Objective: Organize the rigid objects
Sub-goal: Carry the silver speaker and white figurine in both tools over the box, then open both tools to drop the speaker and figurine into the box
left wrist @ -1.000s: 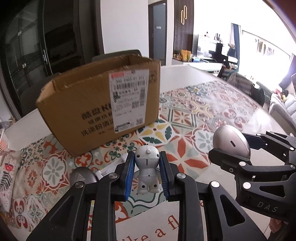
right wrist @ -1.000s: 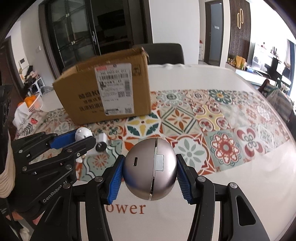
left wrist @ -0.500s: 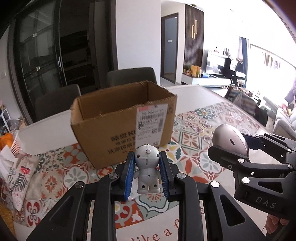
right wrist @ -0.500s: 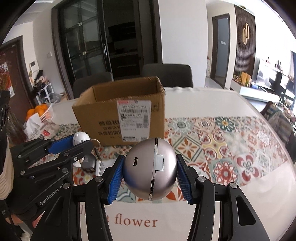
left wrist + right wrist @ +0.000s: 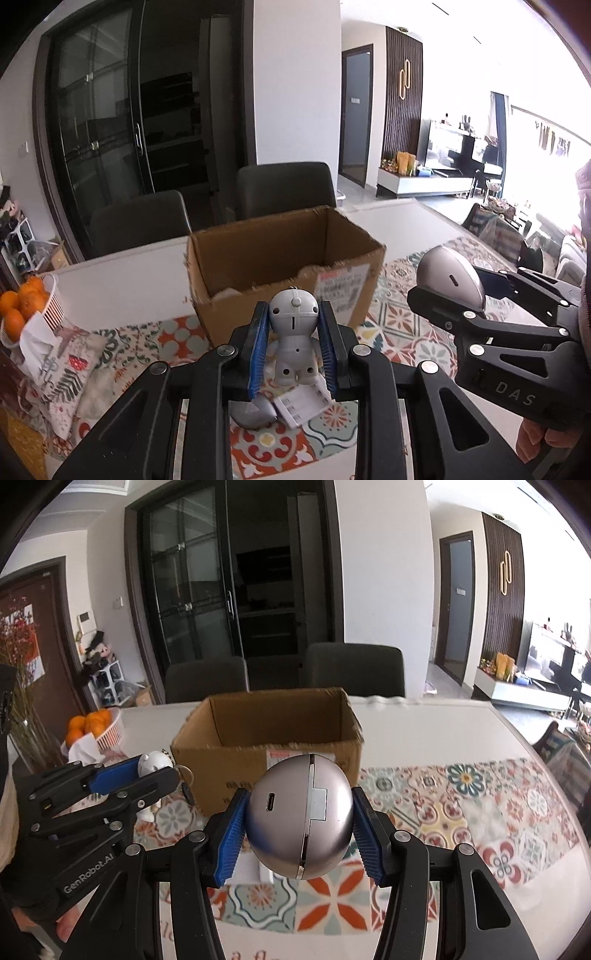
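Note:
My left gripper is shut on a small grey robot figure, held above the table in front of an open cardboard box. My right gripper is shut on a silver egg-shaped device, also raised in front of the box. In the left wrist view the right gripper and device are at the right. In the right wrist view the left gripper and figure are at the left. The box interior shows some pale paper.
A grey object and a white packet lie on the patterned tablecloth under the left gripper. A basket of oranges stands at the left edge. Two dark chairs stand behind the table.
Both grippers have risen with their objects, so the views now look down into the open top of the box. Neither grip has changed.

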{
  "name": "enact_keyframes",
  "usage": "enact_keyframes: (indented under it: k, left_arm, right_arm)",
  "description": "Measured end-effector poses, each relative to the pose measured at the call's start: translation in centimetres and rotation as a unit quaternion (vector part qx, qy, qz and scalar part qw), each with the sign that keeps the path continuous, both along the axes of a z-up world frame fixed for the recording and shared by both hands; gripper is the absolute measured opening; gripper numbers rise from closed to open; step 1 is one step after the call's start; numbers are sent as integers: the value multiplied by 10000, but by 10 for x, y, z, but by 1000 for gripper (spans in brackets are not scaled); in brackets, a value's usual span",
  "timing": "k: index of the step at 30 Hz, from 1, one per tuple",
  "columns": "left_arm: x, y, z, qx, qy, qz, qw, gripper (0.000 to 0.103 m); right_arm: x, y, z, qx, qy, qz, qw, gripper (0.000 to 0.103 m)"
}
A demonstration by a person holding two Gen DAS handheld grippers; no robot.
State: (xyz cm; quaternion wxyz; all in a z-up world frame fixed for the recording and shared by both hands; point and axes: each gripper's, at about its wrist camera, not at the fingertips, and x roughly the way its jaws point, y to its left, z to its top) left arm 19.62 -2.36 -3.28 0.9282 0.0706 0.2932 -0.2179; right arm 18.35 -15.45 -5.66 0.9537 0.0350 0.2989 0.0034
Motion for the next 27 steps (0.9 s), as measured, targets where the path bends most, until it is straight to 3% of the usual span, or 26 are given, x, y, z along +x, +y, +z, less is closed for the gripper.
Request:
enact_keyframes:
  k: [13,27]
  left_arm:
    - [40,6,32,-79,-382,43,9992,26]
    - [101,-1,32,-36,-378,102,9992,26]
  right_arm:
    - [41,11,32,3,-360,205,9991,54]
    - [100,7,40,-163,-362,303,9988,54]
